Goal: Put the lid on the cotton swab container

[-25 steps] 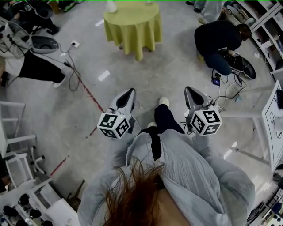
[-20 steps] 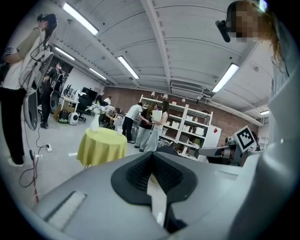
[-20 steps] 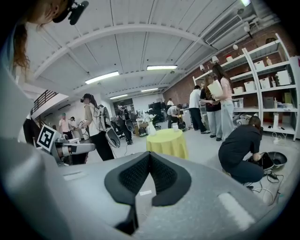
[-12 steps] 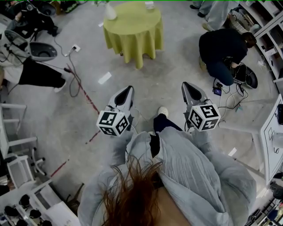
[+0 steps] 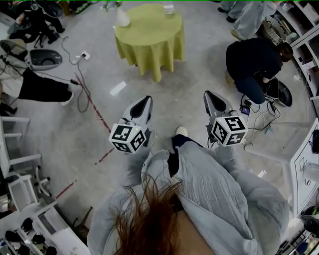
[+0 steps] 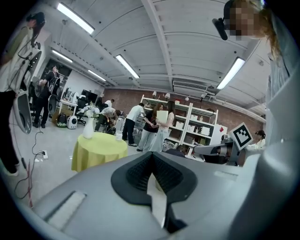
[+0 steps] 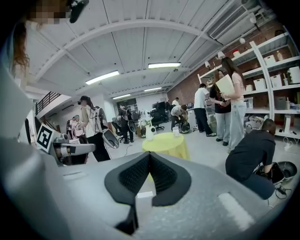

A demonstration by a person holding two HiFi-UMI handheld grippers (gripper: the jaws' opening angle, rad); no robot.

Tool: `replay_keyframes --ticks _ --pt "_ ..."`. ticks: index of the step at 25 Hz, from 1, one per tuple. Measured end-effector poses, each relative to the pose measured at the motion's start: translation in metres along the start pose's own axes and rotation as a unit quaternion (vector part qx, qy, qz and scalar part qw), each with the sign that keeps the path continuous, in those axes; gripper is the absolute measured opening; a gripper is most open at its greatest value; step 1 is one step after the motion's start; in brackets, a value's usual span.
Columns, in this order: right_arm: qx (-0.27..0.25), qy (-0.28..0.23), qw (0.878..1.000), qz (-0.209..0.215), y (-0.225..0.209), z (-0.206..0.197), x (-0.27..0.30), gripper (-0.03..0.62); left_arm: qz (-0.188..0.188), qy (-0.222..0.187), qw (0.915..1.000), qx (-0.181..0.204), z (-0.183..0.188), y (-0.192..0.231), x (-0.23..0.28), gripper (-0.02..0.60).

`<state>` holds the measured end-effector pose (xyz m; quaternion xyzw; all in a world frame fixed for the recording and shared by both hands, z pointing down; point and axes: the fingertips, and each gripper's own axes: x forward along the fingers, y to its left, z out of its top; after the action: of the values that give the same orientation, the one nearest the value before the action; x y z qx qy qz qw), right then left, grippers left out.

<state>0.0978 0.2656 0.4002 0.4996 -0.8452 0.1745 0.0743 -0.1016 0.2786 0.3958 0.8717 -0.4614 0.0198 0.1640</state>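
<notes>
A round table with a yellow-green cloth [image 5: 149, 35] stands on the floor ahead, with a white vase [image 5: 122, 19] and a small white container [image 5: 168, 8] on it. No lid can be made out at this distance. My left gripper [image 5: 145, 101] and right gripper [image 5: 209, 95] are held side by side at waist height, well short of the table. Both are shut with nothing between the jaws. The left gripper view shows the table [image 6: 97, 151], the vase [image 6: 88, 127] and my left gripper [image 6: 151, 155]. In the right gripper view, the table [image 7: 167, 143] lies beyond my right gripper [image 7: 149, 155].
A person in black [image 5: 251, 62] crouches on the floor to the right among cables. Cables and a red floor line [image 5: 94, 107] run at the left. Chairs and gear [image 5: 20, 189] stand at the lower left, shelving [image 5: 304, 35] at the right. Several people stand near the shelves [image 6: 154, 124].
The view has shifted slightly forward toward the yellow-green table, which now shows more fully. Both grippers stay shut and hold the same side-by-side pose.
</notes>
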Motion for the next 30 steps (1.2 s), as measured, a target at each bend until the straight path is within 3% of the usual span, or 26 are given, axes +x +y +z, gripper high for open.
replay_keyframes --ticks 12,20,30 --pt "-0.005 -0.016 0.999 0.031 -0.033 0.015 0.023 0.002 0.024 -0.004 0.9996 0.013 0.006 0.0 0.04 0.018" --pt "-0.009 -0.015 0.998 0.054 -0.031 0.017 0.029 0.002 0.021 -0.002 0.9996 0.02 0.006 -0.011 0.051 0.018" --pt "0.013 0.0 0.999 0.031 -0.054 0.012 0.041 0.002 0.011 0.021 0.9993 0.029 0.007 -0.001 0.086 0.018"
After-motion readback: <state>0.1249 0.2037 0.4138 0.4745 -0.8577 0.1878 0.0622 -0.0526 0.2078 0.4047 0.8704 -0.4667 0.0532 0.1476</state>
